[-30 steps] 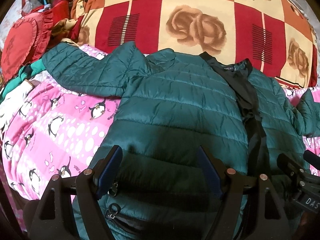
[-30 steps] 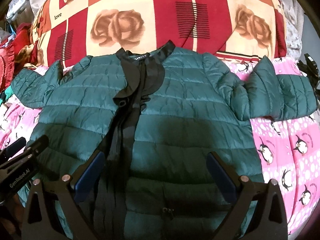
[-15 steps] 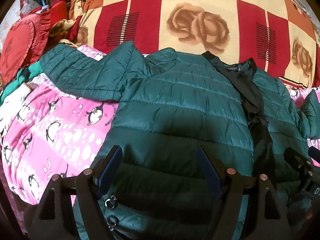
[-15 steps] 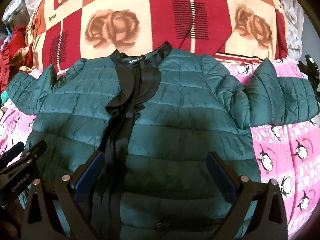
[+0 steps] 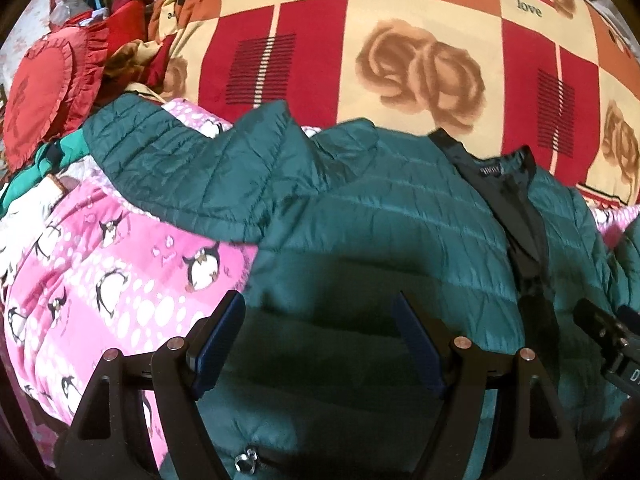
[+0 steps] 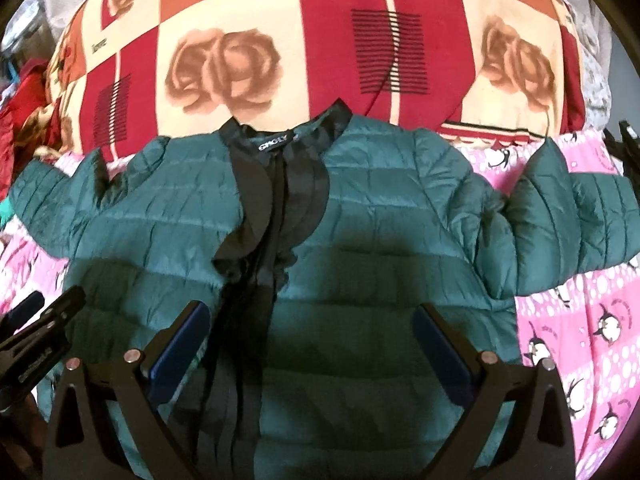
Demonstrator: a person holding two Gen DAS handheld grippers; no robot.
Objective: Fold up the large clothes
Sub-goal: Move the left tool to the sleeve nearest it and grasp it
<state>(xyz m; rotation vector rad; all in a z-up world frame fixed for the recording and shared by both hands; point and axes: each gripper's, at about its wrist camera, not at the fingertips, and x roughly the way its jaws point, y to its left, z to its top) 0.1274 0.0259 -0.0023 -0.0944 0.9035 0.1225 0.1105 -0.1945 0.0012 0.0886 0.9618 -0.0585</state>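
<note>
A pink penguin-print bedsheet [image 5: 120, 264] covers the bed, and on it a green quilted jacket [image 6: 380, 216] lies spread front up with both sleeves out, its collar against a red-and-cream rose-patterned quilt [image 6: 320, 40] heaped behind

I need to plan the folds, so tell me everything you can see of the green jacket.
The jacket is a dark green quilted puffer of shiny fabric, with black collar and black ruffled trim down the closed front. A label sits inside the neck. It lies flat, front up, collar away from the cameras, on the pink penguin blanket, its collar against the rose quilt. Both sleeves are spread sideways, creased. A zip pull shows near the hem. Both grippers, left and right, hover open over it.
</note>
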